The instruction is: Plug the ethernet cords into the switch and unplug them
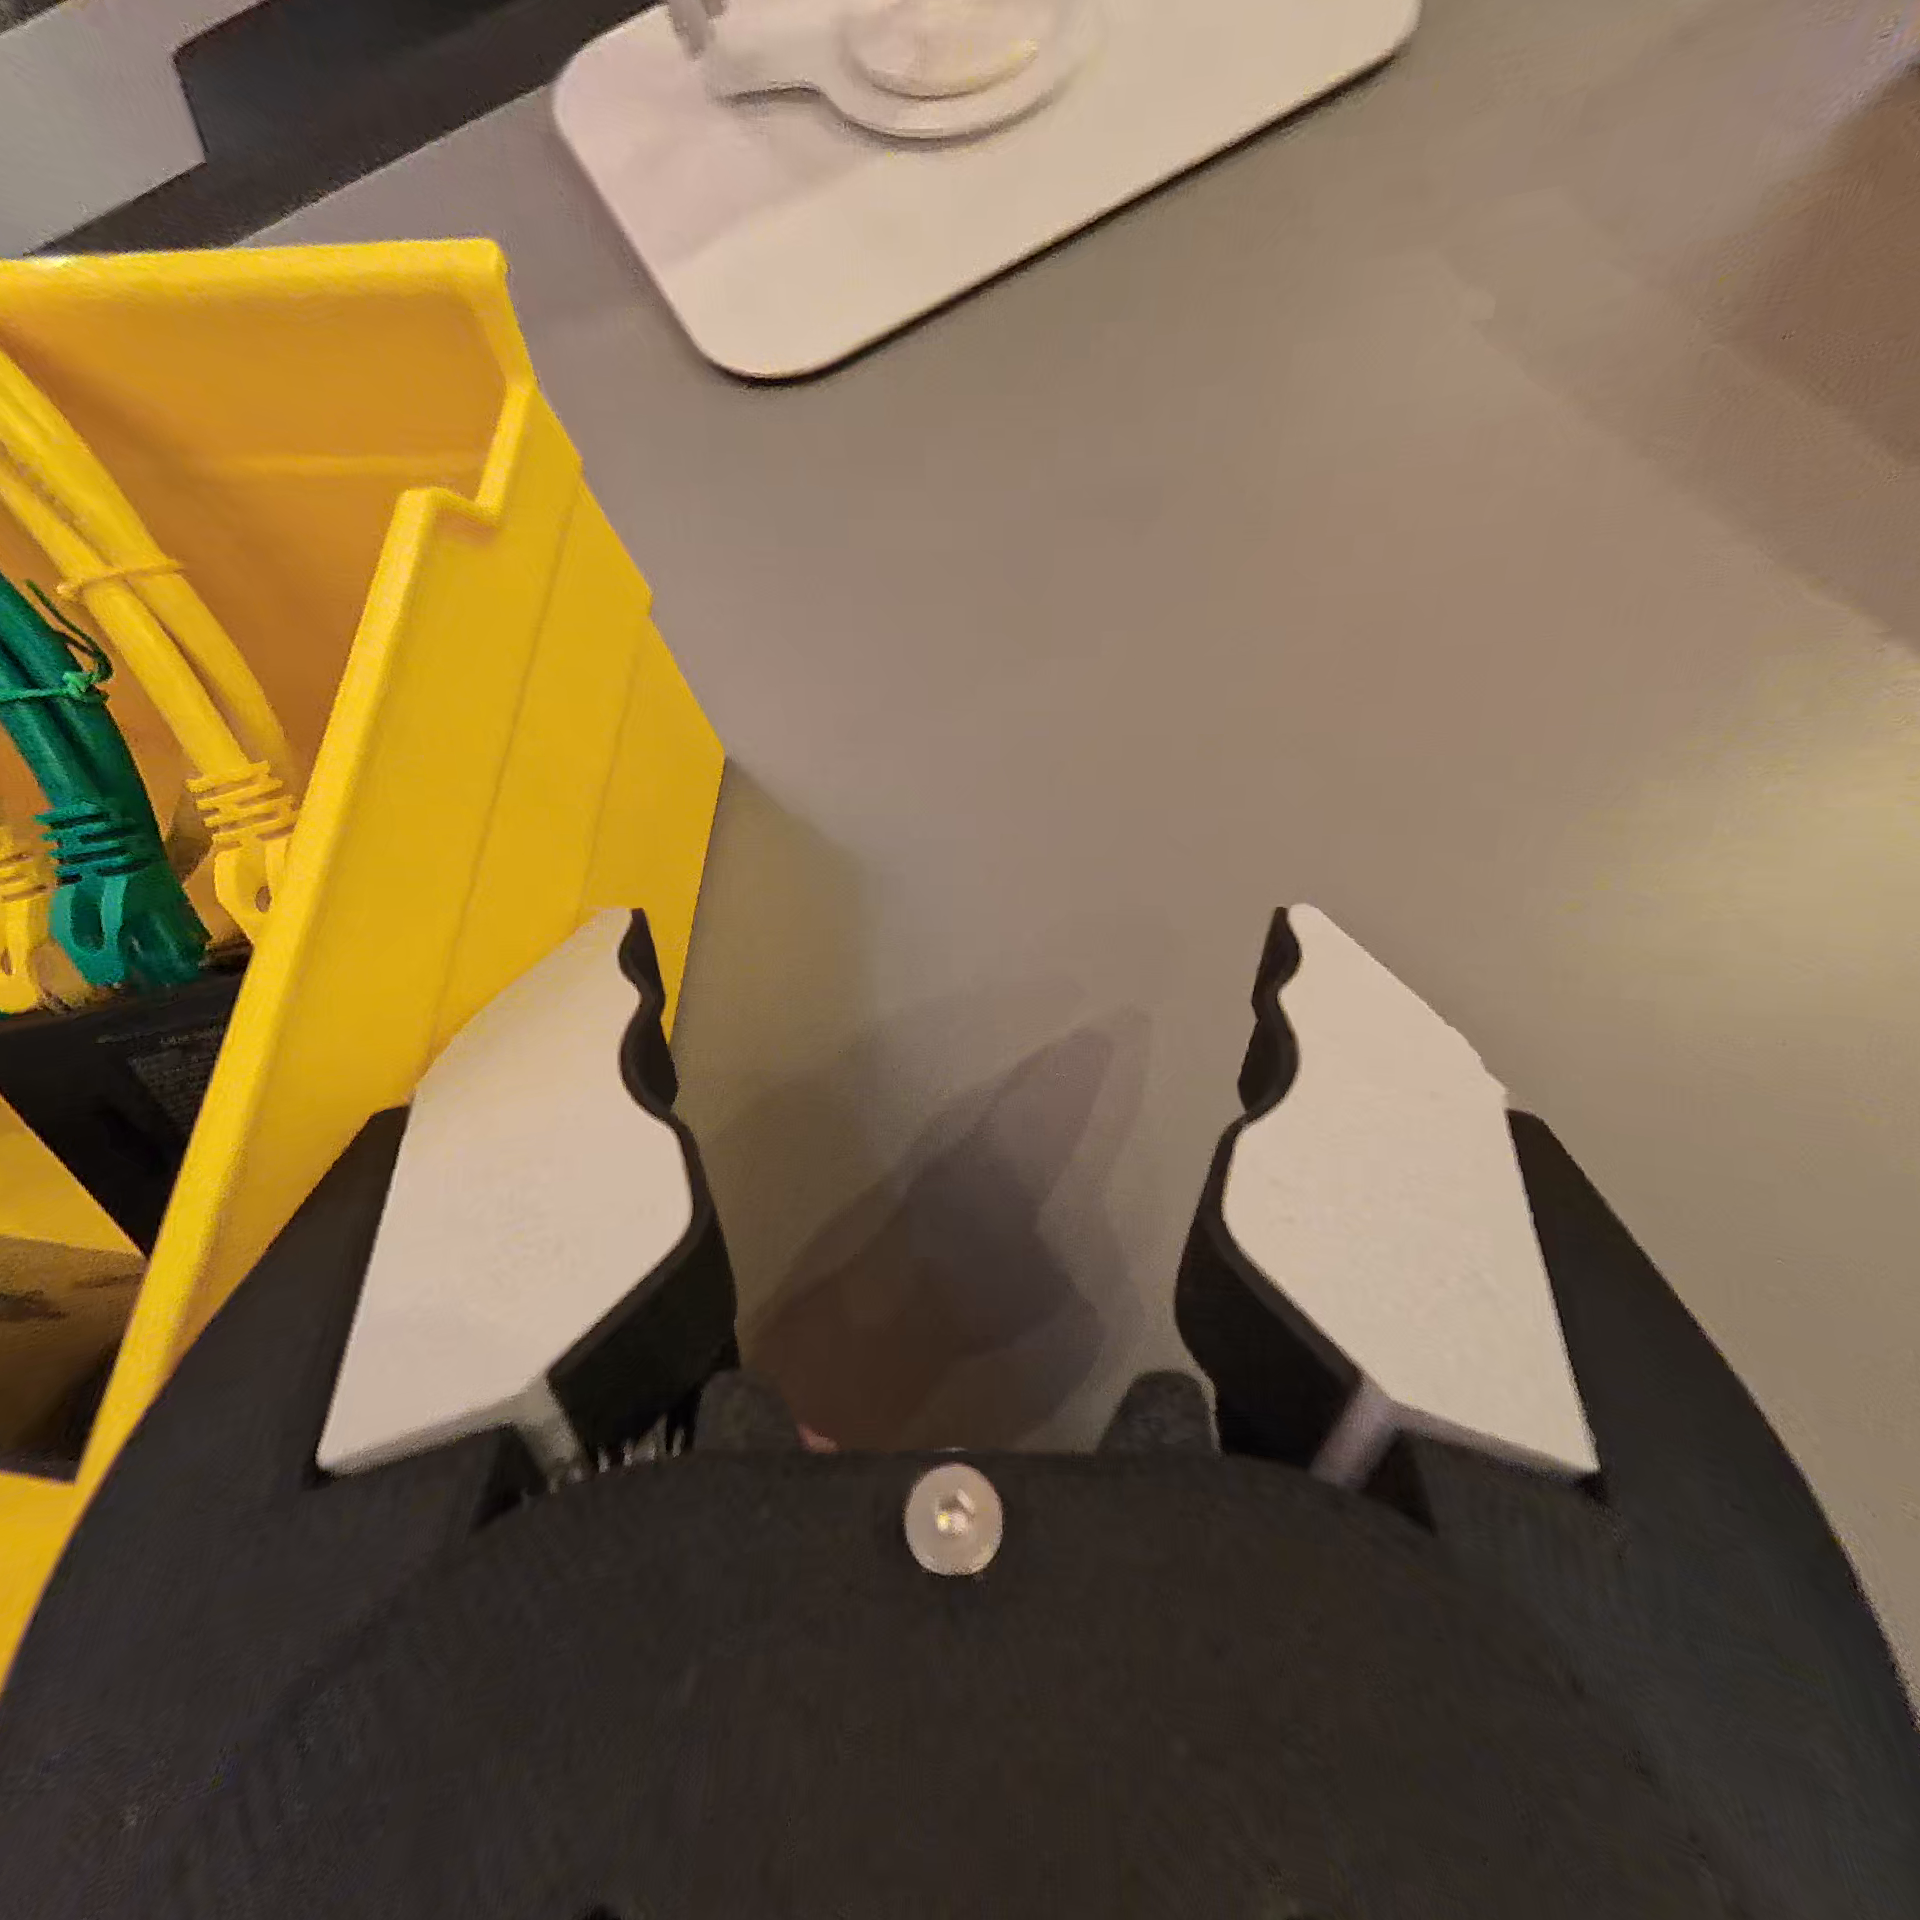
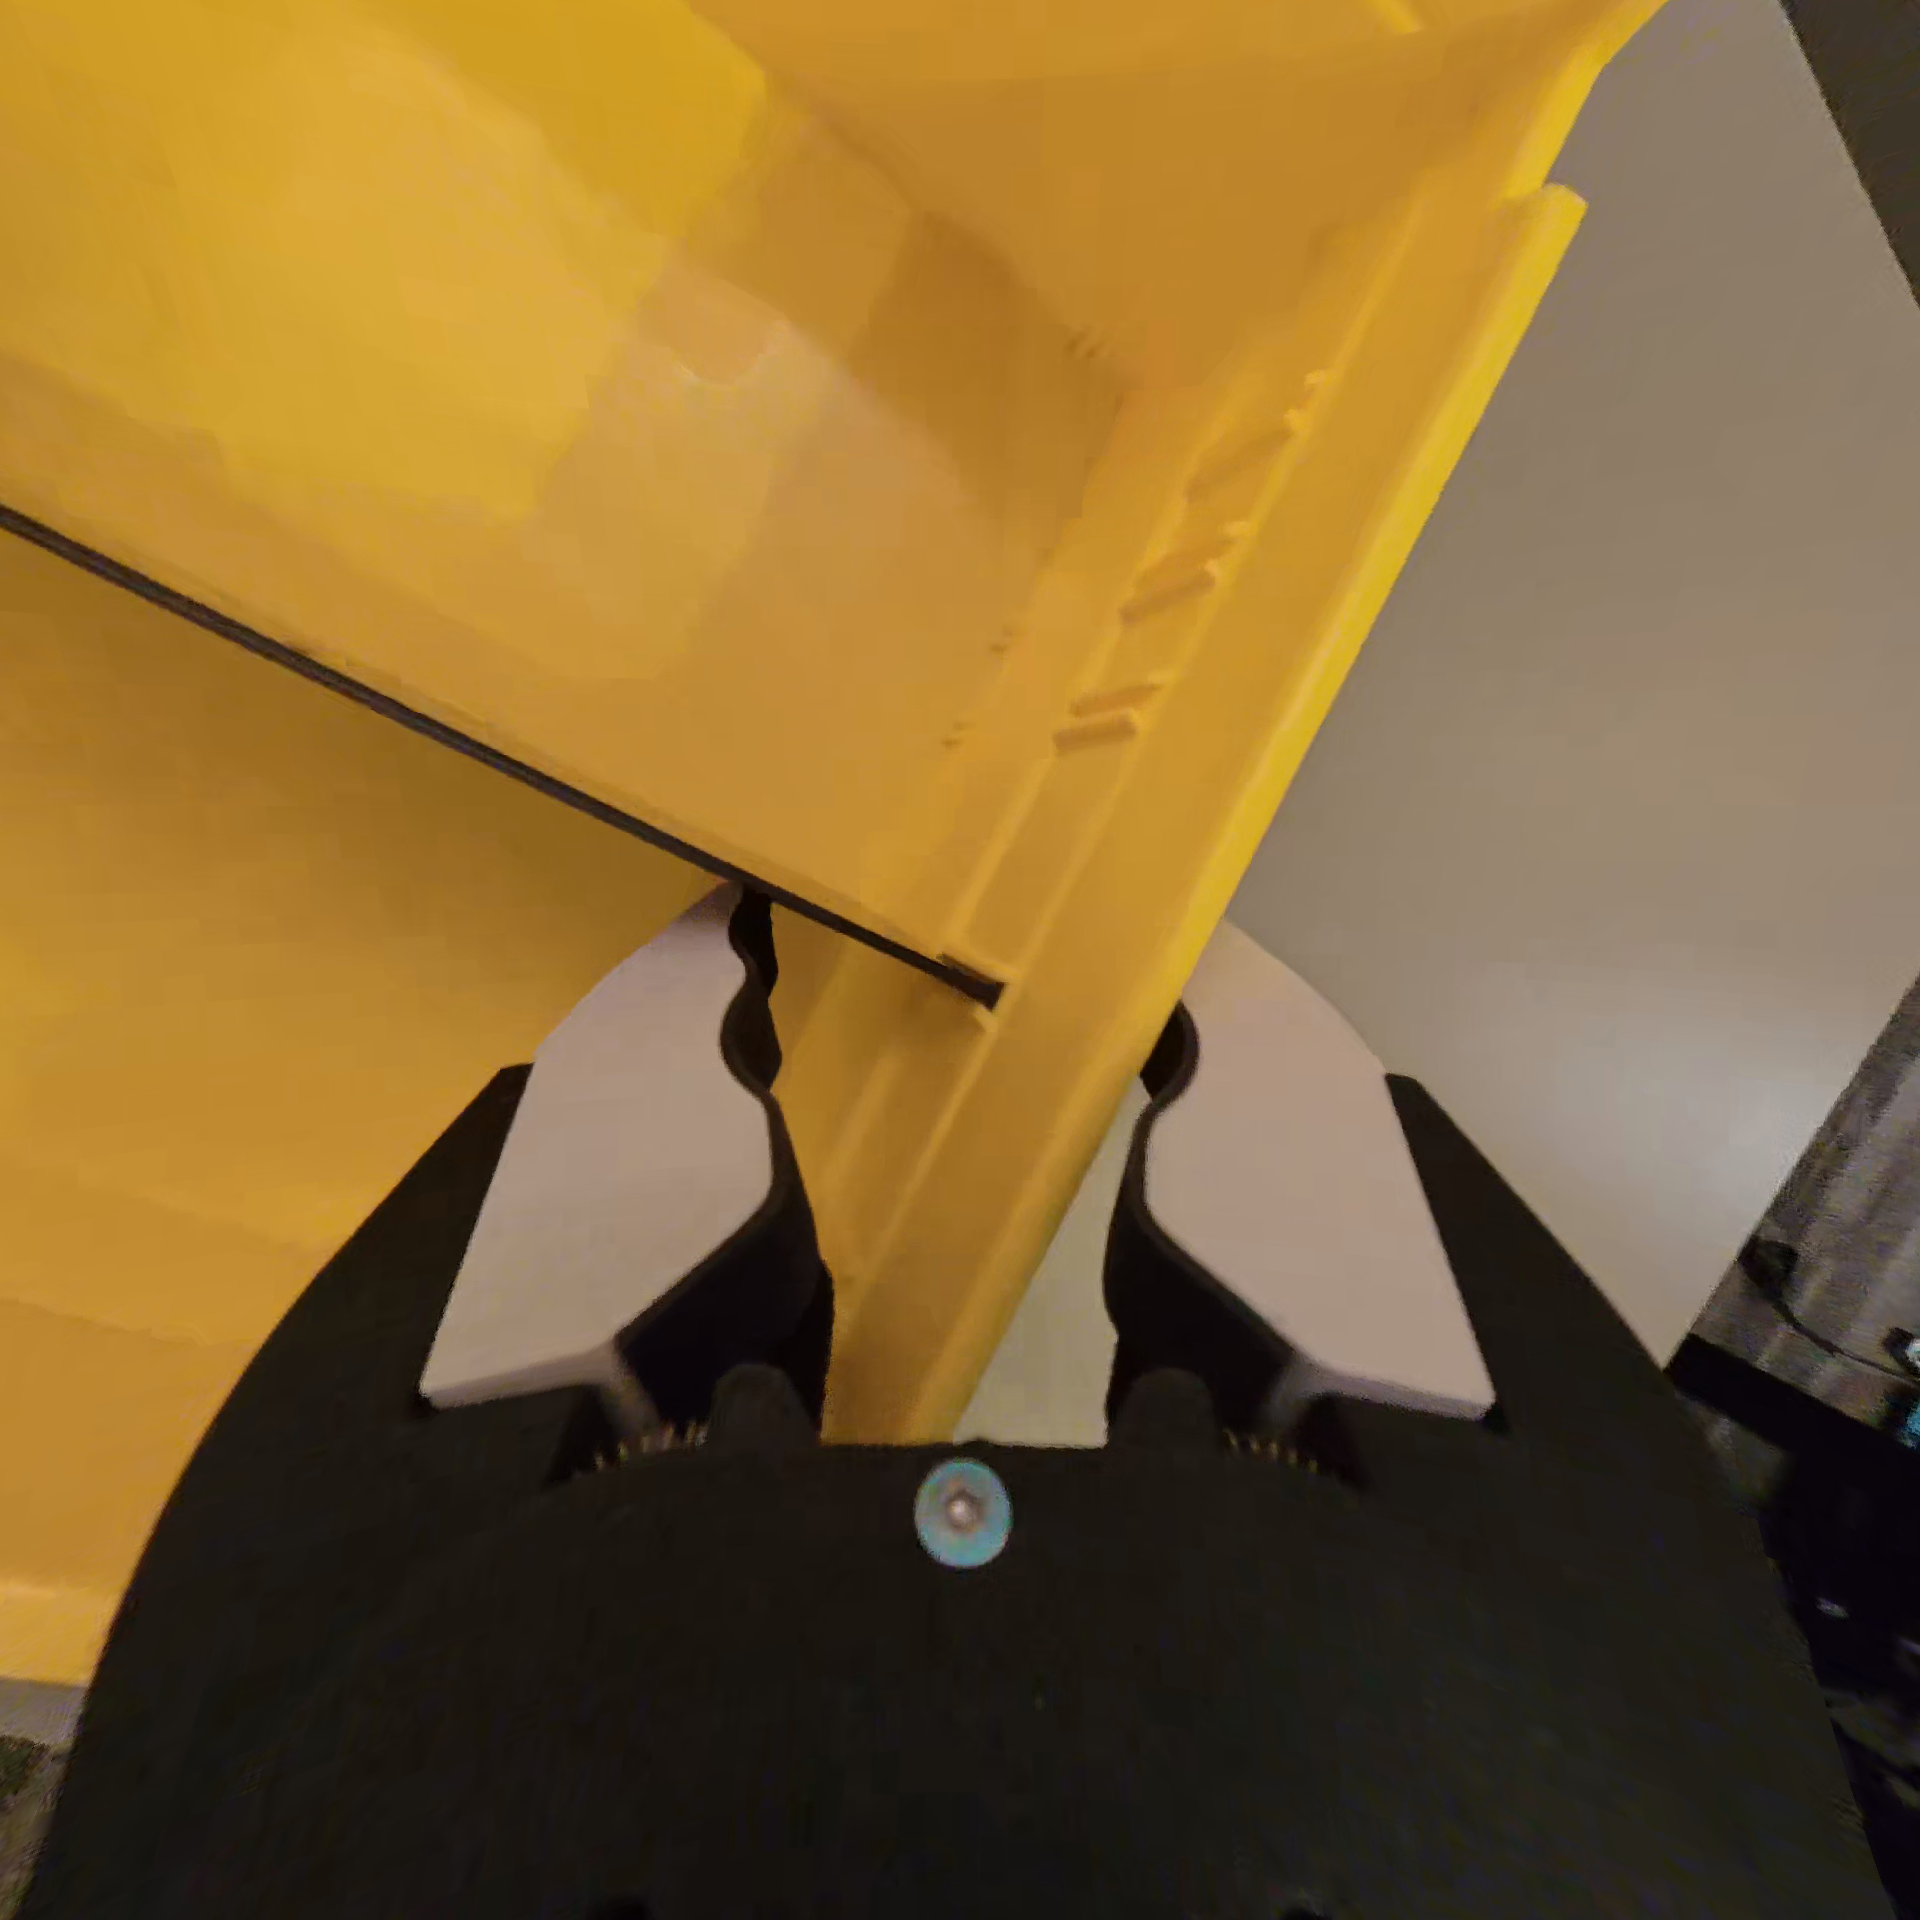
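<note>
A yellow bin point(image 1: 499, 727) stands at the left on the grey table point(image 1: 1143, 623). Inside it, yellow ethernet cords point(image 1: 244, 810) and green ethernet cords point(image 1: 99, 842), tied in bundles, run down with their plugs at a black switch point(image 1: 114, 1081); I cannot tell whether the plugs are seated. My left gripper point(image 1: 961, 920) is open and empty over bare table, just right of the bin. My right gripper point(image 2: 966, 956) straddles the bin's side wall point(image 2: 1091, 831), one finger inside and one outside, closed onto it. The cords and switch are hidden in the right wrist view.
A white flat stand base point(image 1: 935, 239) lies at the far side of the table, with a dark slab point(image 1: 343, 125) behind the bin. In the right wrist view, pale table point(image 2: 1558, 727) shows right of the bin and dark floor clutter point(image 2: 1818, 1299) beyond the edge. The dark slab point(image 1: 343, 125) lies around 35 centimetres away from my left fingertips.
</note>
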Tool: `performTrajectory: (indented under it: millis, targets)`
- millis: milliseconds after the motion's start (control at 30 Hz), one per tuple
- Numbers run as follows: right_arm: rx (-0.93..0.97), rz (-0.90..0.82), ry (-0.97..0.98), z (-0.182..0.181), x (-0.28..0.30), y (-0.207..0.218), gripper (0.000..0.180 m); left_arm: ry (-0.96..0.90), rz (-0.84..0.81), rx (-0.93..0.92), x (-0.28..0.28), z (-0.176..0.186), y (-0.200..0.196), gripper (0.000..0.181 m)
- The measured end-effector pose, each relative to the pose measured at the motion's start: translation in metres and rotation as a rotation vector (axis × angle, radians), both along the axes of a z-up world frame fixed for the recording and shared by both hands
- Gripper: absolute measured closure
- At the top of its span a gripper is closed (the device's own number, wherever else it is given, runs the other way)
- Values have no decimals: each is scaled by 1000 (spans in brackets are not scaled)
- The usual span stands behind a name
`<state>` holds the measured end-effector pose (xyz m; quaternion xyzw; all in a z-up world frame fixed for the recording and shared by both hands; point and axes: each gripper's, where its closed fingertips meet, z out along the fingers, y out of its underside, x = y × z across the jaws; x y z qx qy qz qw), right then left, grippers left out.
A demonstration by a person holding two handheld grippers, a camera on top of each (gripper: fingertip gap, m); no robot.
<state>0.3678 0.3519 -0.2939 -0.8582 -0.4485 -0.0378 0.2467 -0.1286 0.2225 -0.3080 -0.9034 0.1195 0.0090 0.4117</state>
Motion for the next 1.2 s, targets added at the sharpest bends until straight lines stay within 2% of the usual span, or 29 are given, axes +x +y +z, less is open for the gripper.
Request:
performTrajectory:
  millis: [133, 233, 300, 333, 400, 433, 467, 500, 600, 667, 700, 767, 867, 933, 1033, 1100, 1200]
  targets:
    - [-9, 33, -34, -1, 4, 5, 111, -131, 85, 0, -22, 0, 22, 72]
    - [16, -20, -81, -1, 13, 11, 101, -237, 136, -8, -33, -2, 36, 71]
    - [67, -59, -85, 4, 18, 15, 90, -313, 94, -30, -21, 6, 32, 79]
    - [97, -93, -86, 9, 23, 17, 83, -280, 63, -17, -17, 15, 27, 77]
    - [228, -162, -129, 32, 35, 21, 86, -189, 26, 49, -17, 44, 10, 76]
    - [301, -188, -167, 49, 40, 18, 87, -127, 21, 107, -21, 62, 2, 80]
    - [361, -195, -166, 67, 35, 12, 88, -71, 11, 162, -24, 77, -4, 91]
    - [403, -199, -122, 85, 23, 3, 88, -53, -7, 191, -23, 86, -11, 98]
    - [428, -146, -30, 128, -39, -36, 79, -73, -68, 123, -12, 78, -23, 83]
    - [340, 15, 248, 144, -131, -78, 87, -94, -98, 85, -5, 68, -22, 82]
    - [283, 108, 352, 144, -177, -101, 80, -125, -117, 57, 1, 61, -21, 78]
    - [208, 206, 370, 125, -235, -130, 59, -185, -144, 17, 12, 51, -18, 74]
    - [48, 263, 412, 75, -299, -153, 50, -182, -173, -51, 20, 34, -15, 62]
    - [25, 267, 353, 41, -313, -148, 45, -160, -200, -88, 26, 23, -15, 59]
    - [-3, 252, 344, 9, -326, -139, 52, -107, -204, -94, 24, 15, -12, 55]
    - [54, 241, 294, -5, -325, -126, 55, -110, -204, -115, 25, 9, -12, 59]
    - [11, 240, 226, -32, -326, -126, 73, -113, -189, -137, 23, 0, -12, 61]
